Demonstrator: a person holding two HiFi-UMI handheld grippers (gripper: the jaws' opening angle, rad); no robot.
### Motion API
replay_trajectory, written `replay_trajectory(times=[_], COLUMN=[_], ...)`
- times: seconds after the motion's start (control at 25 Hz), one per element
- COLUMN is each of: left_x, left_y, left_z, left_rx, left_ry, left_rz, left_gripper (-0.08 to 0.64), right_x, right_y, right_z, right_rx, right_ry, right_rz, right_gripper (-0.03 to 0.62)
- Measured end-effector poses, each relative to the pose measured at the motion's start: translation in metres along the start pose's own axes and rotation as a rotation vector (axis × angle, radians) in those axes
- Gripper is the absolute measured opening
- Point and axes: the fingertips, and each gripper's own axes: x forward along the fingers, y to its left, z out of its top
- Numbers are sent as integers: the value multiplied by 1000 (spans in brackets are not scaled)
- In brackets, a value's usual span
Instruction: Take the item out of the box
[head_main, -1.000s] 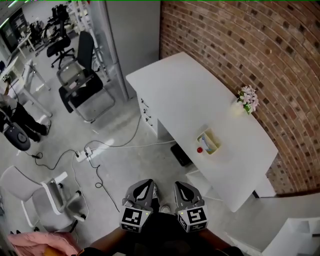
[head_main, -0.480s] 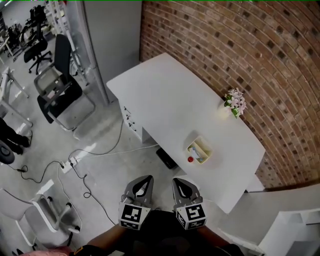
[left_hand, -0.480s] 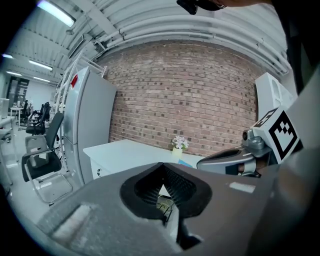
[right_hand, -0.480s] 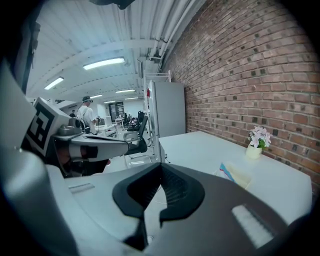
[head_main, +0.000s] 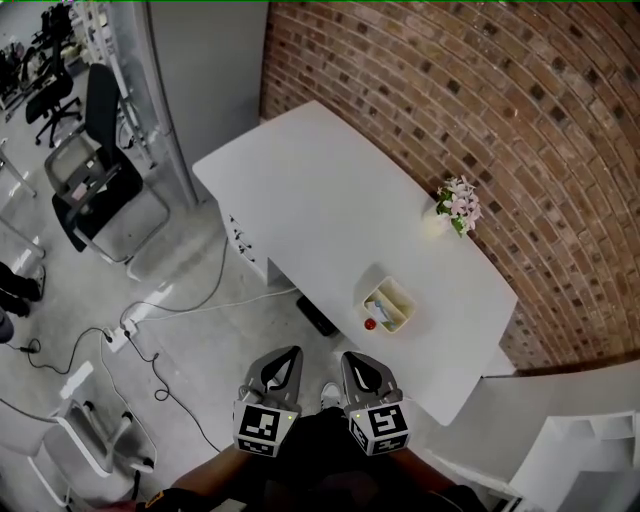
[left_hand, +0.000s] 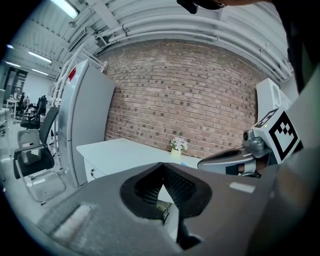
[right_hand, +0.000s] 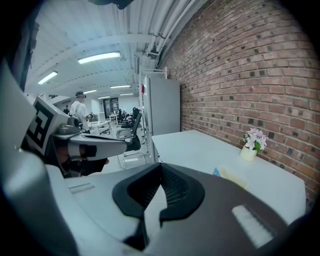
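A small cream box stands on the white table near its front edge, with a red item and other pale things inside. Both grippers hang low in the head view, close to the person's body and well short of the table. My left gripper and right gripper are side by side, each shut on nothing. In the right gripper view the box shows just over the shut jaws, a blue bit at its near end. The left gripper points toward the table.
A vase of pink flowers stands by the brick wall. Cables and a power strip lie on the floor at left. Office chairs and a grey cabinet stand beyond the table's far end.
The view has swung so the table and box sit further left and lower in the frame. Both grippers stay shut and side by side near the body.
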Motion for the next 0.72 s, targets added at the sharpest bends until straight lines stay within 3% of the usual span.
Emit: replay_trajectory(times=[0.36, 0.72], left_x=[41, 96], left_y=[-16, -50], left_z=[14, 12], left_rx=[22, 35], left_ry=[9, 40], left_rz=[22, 44], left_gripper=[5, 5], right_x=[8, 15], right_y=[-46, -103], right_z=[-3, -15], right_rx=[11, -45], right_ry=[14, 58], right_rz=[9, 24], right_gripper=[2, 2])
